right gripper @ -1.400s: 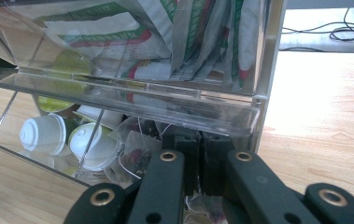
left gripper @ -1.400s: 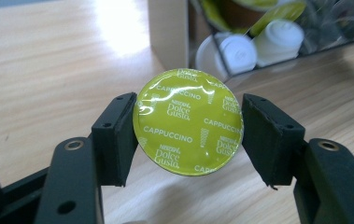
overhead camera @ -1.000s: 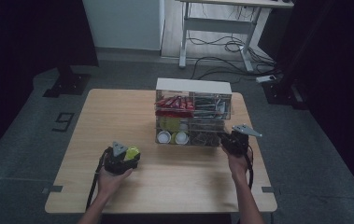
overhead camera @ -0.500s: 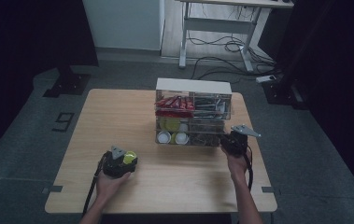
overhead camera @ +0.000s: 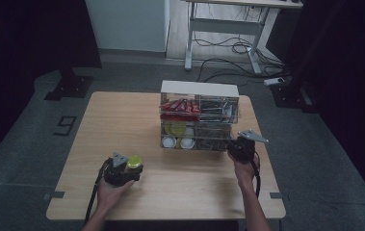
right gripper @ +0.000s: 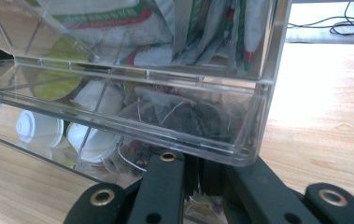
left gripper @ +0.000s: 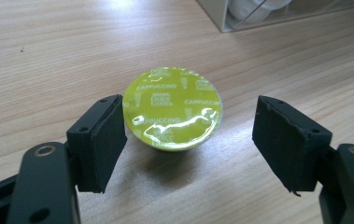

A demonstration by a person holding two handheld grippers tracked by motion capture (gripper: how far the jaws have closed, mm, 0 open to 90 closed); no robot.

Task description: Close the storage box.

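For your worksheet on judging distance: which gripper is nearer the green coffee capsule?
Left. The left gripper has just opened around the green coffee capsule on the table; the right gripper is far across at the clear organiser.

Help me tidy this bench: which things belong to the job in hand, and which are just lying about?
In the job:
- green cappuccino capsule, standing on the table between the open left claw, whose jaws have just been opening
- clear drawer organiser, its drawer edge pinched by the right claw

Lying about:
- desk frame and floor cables behind the table
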